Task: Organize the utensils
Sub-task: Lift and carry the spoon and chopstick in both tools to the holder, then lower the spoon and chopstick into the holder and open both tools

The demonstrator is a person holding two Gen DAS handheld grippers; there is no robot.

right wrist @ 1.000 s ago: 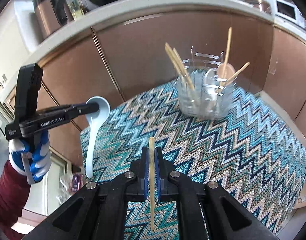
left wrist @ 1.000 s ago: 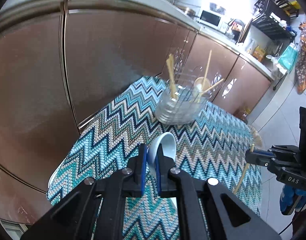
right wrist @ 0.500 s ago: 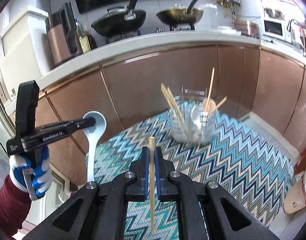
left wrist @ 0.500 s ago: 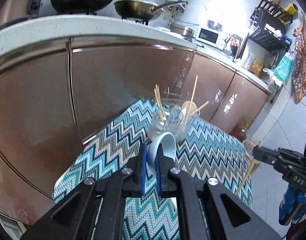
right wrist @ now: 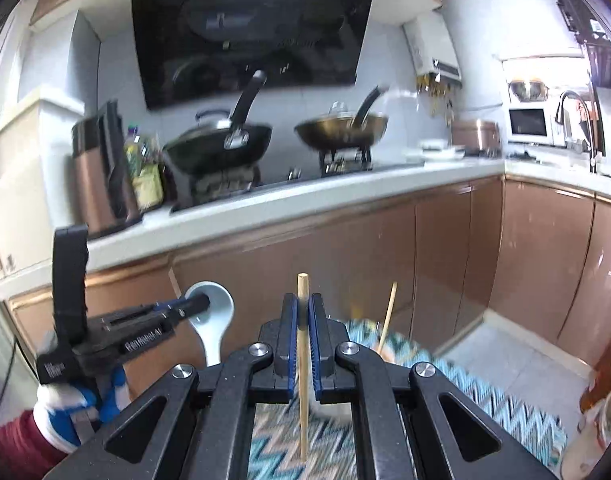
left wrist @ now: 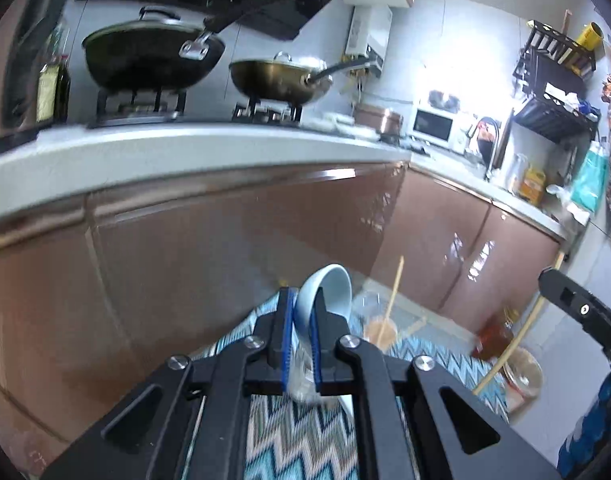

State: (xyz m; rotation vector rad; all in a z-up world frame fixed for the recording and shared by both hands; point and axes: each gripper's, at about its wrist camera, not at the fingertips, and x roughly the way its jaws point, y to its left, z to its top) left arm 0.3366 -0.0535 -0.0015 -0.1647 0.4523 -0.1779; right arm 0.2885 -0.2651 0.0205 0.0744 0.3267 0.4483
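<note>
Brown kitchen cabinets [right wrist: 385,248] fill the background under a white counter [right wrist: 345,184], and I take the counter as the landmark. On the counter stand a black pan [right wrist: 219,146] and, to its right, a brass-coloured wok [right wrist: 341,128]; further right on the counter is a white microwave [right wrist: 529,122]. Below the counter, in front of the cabinets, lies a cloth with a blue zigzag pattern [left wrist: 289,436]. On the cloth, well below the counter, sits a clear holder [left wrist: 379,326] with a wooden stick leaning out of it; blur hides its details.

Left gripper [left wrist: 302,332] is clenched on a pale blue soup spoon [left wrist: 329,288], whose bowl rises above the jaws, below the counter edge. In the right view a gloved hand [right wrist: 77,404] holds this tool. Right gripper [right wrist: 303,332] is clenched on one wooden chopstick [right wrist: 302,364], which stands almost upright between the blue pads, its top below the counter.
</note>
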